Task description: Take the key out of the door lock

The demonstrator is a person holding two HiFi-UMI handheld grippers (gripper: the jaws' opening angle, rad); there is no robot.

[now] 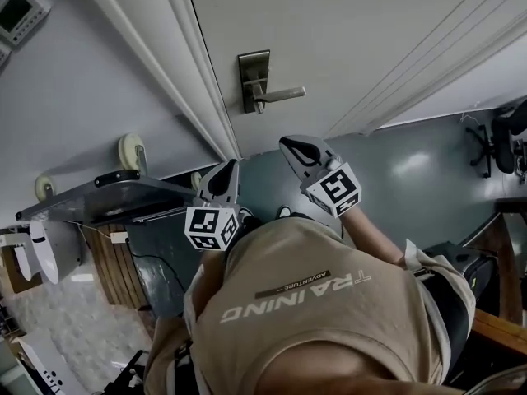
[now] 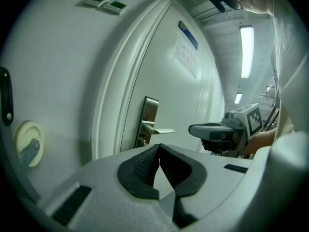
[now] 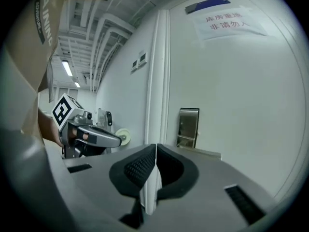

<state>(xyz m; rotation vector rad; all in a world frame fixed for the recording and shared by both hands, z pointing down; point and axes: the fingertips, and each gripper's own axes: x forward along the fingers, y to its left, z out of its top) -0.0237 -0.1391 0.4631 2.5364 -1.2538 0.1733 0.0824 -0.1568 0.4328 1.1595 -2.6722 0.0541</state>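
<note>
Sticking out of the lock plate (image 1: 254, 79) just under the lever handle (image 1: 282, 95), what seems to be the key (image 2: 140, 140) shows only as a small dark nub in the left gripper view, too small to read its bow or its angle. By judgement it is a light, stiff, smooth piece of metal. It should be pinched flat across the bow, close to the plate, and drawn straight out along its own axis, since a skewed pull could bind it or let it slip from the pads. The plate sits on the white door (image 1: 346, 31), close beside the door frame (image 1: 177, 48). Both tools hang well short of it. The left gripper (image 1: 224, 178) and the right gripper (image 1: 298, 149) each have their 2 jaws pressed together on nothing, side by side and pointing toward the door. 1 of them will need to spread its jaws before closing in on the key.
</note>
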